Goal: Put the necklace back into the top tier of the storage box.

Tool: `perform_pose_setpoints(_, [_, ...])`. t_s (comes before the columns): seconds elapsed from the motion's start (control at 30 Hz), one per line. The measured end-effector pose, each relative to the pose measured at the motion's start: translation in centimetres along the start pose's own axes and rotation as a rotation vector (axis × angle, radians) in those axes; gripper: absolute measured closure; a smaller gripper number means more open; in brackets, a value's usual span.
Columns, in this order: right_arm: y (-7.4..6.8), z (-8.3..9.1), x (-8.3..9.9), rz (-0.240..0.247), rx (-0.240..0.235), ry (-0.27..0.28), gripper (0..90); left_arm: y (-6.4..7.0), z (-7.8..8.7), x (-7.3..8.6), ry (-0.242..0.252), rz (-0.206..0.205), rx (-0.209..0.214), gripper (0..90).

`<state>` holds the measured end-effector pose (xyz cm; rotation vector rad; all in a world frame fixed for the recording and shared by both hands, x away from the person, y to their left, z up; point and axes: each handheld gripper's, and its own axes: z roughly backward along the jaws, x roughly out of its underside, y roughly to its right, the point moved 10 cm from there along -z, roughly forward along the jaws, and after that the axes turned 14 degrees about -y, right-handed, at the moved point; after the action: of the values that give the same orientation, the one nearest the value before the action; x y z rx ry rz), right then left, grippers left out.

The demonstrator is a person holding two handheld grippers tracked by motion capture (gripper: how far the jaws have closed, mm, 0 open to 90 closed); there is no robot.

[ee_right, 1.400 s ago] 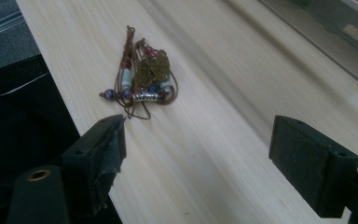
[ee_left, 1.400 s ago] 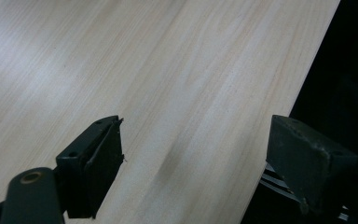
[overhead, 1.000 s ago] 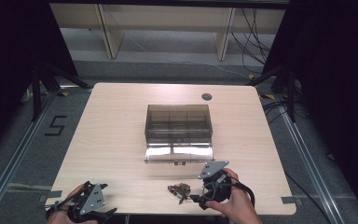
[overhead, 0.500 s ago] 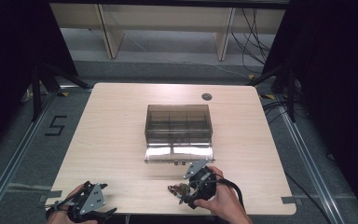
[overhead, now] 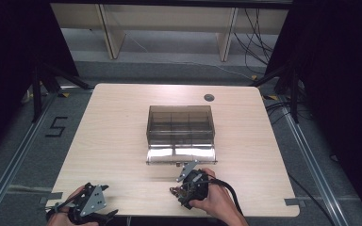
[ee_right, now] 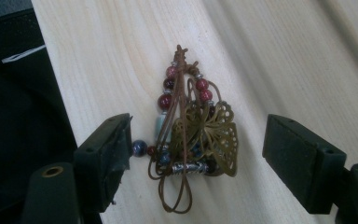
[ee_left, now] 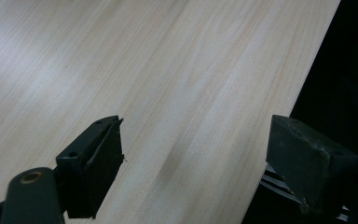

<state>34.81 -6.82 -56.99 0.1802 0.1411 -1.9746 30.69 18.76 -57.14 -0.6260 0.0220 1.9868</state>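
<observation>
Jewellery point(ee_right: 193, 135) lies between the right tool's point(ee_right: 196, 154) wide-apart jaws, touching the left one.

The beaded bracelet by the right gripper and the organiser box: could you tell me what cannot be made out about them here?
- Beaded bracelet: in the right gripper view its cord and beads lie bunched under the brass butterfly charm, so any clasp is hidden; in the high view the right gripper covers most of it.
- Organiser box: too small and dark in the high view to tell what its compartments hold.
</observation>
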Motion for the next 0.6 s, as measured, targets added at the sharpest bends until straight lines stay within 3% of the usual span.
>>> perform_pose_setpoints(0.4, [-0.18,-0.47,-0.32,0.001,-0.029,-0.014,33.3,-0.09,-0.11,-0.01,-0.001,0.004,-0.022,18.0])
perform_pose_setpoints(0.47, [-0.32,-0.60,-0.37,-0.012,-0.046,-0.029,37.3,0.01,-0.05,0.04,-0.002,-0.001,0.001,18.0])
perform_pose_setpoints(0.6, [-0.38,-0.98,-0.29,-0.008,-0.046,-0.047,38.7,0.06,-0.03,-0.01,-0.001,0.000,0.002,18.0])
